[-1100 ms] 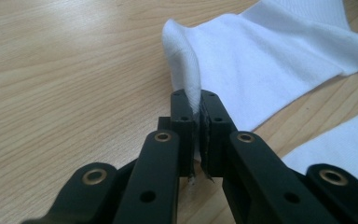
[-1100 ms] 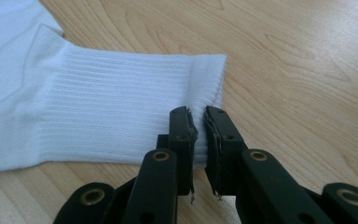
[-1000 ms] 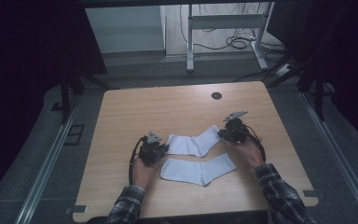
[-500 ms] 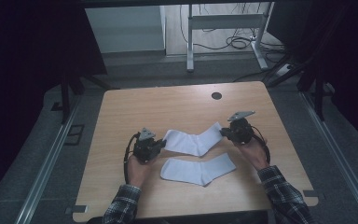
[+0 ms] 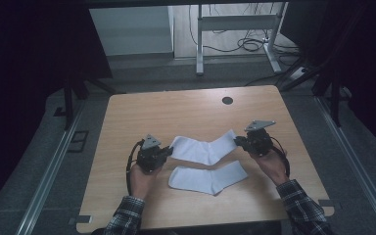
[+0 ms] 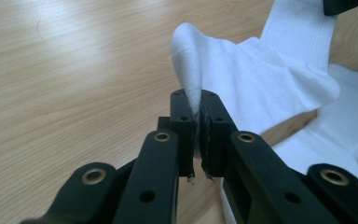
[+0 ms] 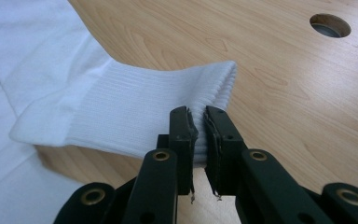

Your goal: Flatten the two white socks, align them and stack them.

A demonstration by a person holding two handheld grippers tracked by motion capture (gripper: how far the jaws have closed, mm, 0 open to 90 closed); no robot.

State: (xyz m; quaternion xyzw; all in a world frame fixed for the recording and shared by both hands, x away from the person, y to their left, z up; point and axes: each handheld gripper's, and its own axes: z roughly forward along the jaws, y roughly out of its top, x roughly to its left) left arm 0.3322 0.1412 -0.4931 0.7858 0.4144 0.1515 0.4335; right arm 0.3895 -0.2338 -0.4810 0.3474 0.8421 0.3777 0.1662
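On the wooden table [image 5: 127,127] two white socks lay between the person's hands. The far sock [image 5: 203,149] was held at both ends. The left gripper [image 5: 165,152] had its jaws clenched on the toe end of this sock; in the left gripper view the white cloth [image 6: 242,79] was pinched between the two black pads and rose up from them in a fold. The right gripper [image 5: 238,142] was clenched on the ribbed cuff of the same sock; in the right gripper view the cuff [image 7: 144,109] went between the pads, and it hung a little above the wood. The middle part of the far sock was also lifted from the table in the gripper views, while in the high view I could not tell how much of it touched the surface. The near sock [image 5: 208,177] lay flat on the table, just beside the far one and closer to the person, and no gripper touched it. A round hole [image 5: 227,100] was in the table near its far edge, well apart from the socks
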